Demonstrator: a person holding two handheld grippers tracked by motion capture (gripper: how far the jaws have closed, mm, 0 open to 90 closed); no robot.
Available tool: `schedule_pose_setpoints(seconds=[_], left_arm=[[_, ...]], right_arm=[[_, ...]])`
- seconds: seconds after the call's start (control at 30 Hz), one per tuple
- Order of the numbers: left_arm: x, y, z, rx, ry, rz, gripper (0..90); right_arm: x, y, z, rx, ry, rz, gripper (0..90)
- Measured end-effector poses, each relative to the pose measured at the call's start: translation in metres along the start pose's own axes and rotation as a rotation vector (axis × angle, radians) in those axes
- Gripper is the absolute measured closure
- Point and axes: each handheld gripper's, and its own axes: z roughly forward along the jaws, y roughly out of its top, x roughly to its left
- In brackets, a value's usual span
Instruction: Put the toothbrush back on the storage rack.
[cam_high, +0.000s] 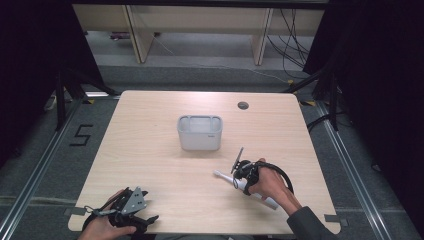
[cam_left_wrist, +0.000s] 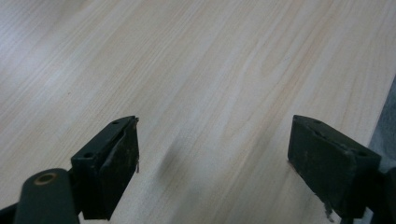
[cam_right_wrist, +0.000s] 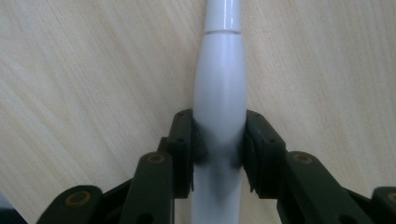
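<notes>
A white electric toothbrush (cam_high: 226, 178) lies flat on the wooden table (cam_high: 150, 150), right of centre near the front. My right gripper (cam_high: 240, 180) is shut on its handle; in the right gripper view both pads (cam_right_wrist: 186, 140) press the sides of the white handle (cam_right_wrist: 219, 93). A grey compartmented holder (cam_high: 200, 132) stands upright at the table's middle, behind the toothbrush. My left gripper (cam_high: 142, 220) rests at the front left edge of the table. In the left gripper view its jaws (cam_left_wrist: 212, 168) stand wide apart over bare wood with nothing between them.
A round cable hole (cam_high: 243, 105) sits in the table's far right part. Black curtains and stand legs flank the table on both sides. Wooden furniture legs and cables stand on the floor beyond the far edge.
</notes>
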Motion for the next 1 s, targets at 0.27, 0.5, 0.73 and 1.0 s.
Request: schedule_pose_setpoints(seconds=[0.27,0.5,0.73,1.0], left_arm=[[0.000,0.000,0.000,-0.002,0.000,-0.003,16.2],[0.000,0.000,0.000,-0.001,-0.002,-0.002,16.3],[0.000,0.000,0.000,0.011,0.000,0.010,16.3],[0.000,0.000,0.001,0.015,-0.003,0.002,16.3]], right_arm=[[0.001,-0.004,-0.001,-0.040,-0.004,0.011,67.0],[0.002,-0.011,-0.008,-0.072,0.010,0.046,67.1],[-0.002,-0.020,-0.023,-0.160,-0.002,0.043,67.1],[-0.006,-0.046,-0.042,-0.422,0.004,0.127,67.1]])
